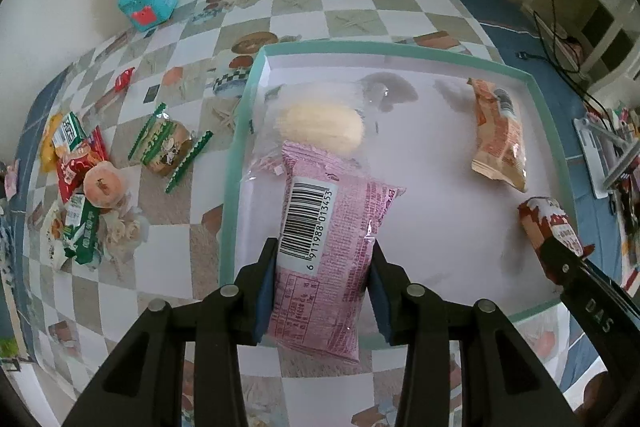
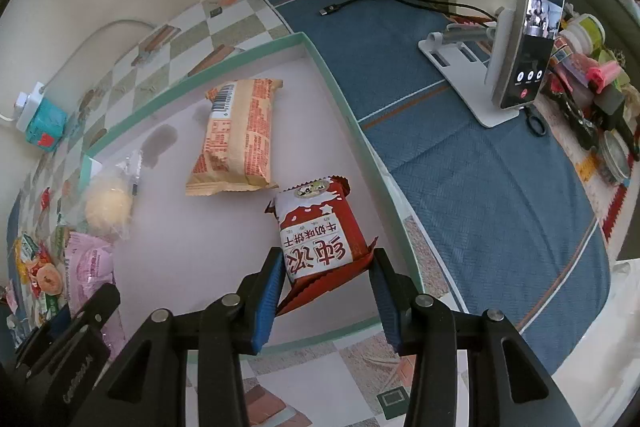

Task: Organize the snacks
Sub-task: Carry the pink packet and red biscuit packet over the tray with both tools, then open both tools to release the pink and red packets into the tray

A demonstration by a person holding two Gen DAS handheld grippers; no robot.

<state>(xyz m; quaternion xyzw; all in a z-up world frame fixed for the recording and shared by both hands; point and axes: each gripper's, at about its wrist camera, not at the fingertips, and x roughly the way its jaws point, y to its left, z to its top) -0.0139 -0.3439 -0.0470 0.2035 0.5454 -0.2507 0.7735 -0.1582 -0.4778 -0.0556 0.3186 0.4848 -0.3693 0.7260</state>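
Over the shallow tray (image 1: 236,131), left gripper (image 1: 324,267) clamps a crinkly pink packet (image 1: 332,227); right gripper (image 2: 326,277) brackets a glossy red packet (image 2: 320,231), grip unclear.

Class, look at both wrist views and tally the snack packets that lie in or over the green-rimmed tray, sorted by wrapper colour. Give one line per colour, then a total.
Pink packet, in the left gripper: 1
Clear packet with a pale round snack: 1
Orange packet: 1
Red-and-white packet, between the right gripper fingers: 1
Total in the tray: 4
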